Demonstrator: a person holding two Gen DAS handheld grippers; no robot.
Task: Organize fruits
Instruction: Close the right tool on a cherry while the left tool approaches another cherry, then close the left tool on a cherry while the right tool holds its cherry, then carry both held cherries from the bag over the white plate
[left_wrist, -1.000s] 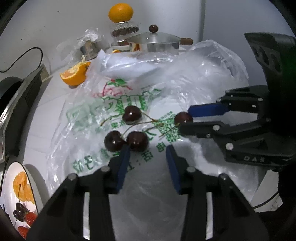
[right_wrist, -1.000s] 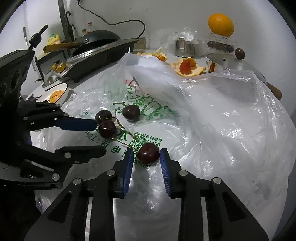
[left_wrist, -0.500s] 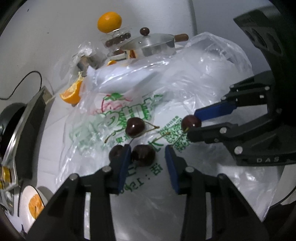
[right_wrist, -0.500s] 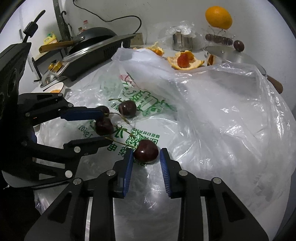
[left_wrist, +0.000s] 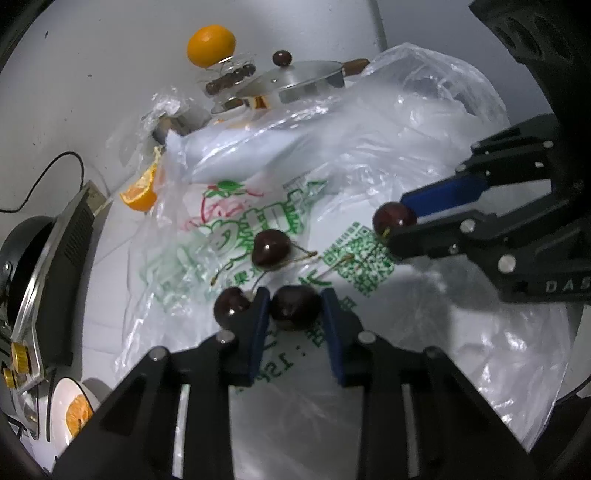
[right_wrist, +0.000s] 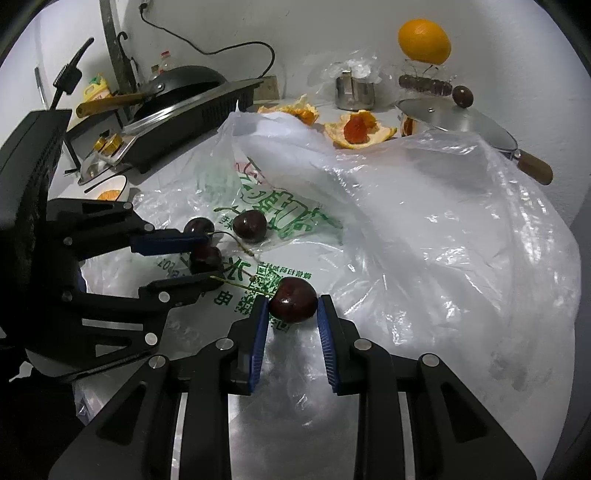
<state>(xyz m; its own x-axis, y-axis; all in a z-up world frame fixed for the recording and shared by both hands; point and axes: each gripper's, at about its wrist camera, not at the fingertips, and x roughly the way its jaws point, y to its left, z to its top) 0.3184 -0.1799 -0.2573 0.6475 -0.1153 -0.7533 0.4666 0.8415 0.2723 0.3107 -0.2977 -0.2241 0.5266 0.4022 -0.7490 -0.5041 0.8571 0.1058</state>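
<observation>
Left gripper: blue pads closed on a dark cherry; jaws have just been closing onto it.
Right gripper: pads clamp a second cherry, stem pointing left.
Loose cherries: one on the green print beyond the left gripper; another just outside its left finger.
Surface: pale counter covered by a crumpled clear plastic bag, under all four cherries.
Room: plain white wall; black cooktop with a pan at left; steel lidded pot, orange peel and a whole orange at back; small bowl of orange segments.
Writing: green Chinese characters and a QR code on the bag, not legible; "DAS" embossed on the right gripper body, as seen from the left wrist.
</observation>
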